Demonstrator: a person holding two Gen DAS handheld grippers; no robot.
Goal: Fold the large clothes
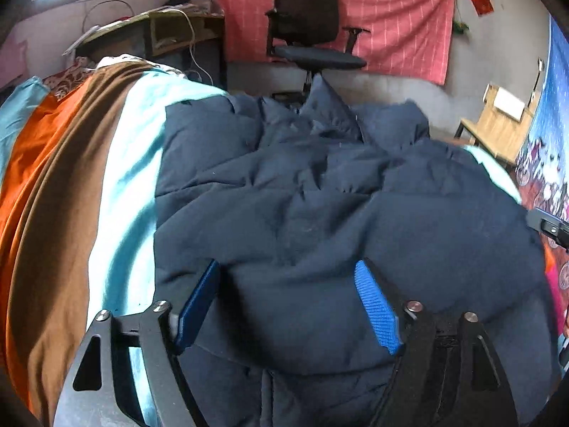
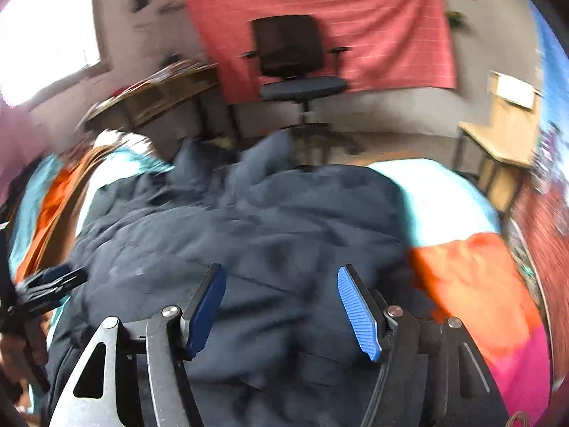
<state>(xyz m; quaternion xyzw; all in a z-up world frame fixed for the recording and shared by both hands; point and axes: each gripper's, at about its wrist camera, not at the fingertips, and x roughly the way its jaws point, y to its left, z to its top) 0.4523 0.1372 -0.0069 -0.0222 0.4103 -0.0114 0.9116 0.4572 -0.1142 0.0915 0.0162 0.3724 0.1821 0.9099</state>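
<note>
A dark blue padded jacket (image 1: 320, 213) lay rumpled on the striped bed (image 1: 71, 178), its far end toward the office chair (image 1: 306, 28). The left gripper (image 1: 288, 306) and right gripper (image 2: 281, 313) hovered over its near end, jaws wide, holding nothing. Most folding seemed left to do.

The quilted jacket (image 1: 320, 213) is dark navy all over. The bed cover (image 1: 71, 185) beneath it runs in broad stripes of pale turquoise, brown and orange, with magenta showing at 4 o'clock in the right wrist view. The fingers (image 1: 377, 306) carry bright blue ribbed pads. At 12 o'clock a black office chair (image 1: 306, 25) stands against a salmon-red wall cloth (image 1: 398, 14) with a thin pale grid.
</note>
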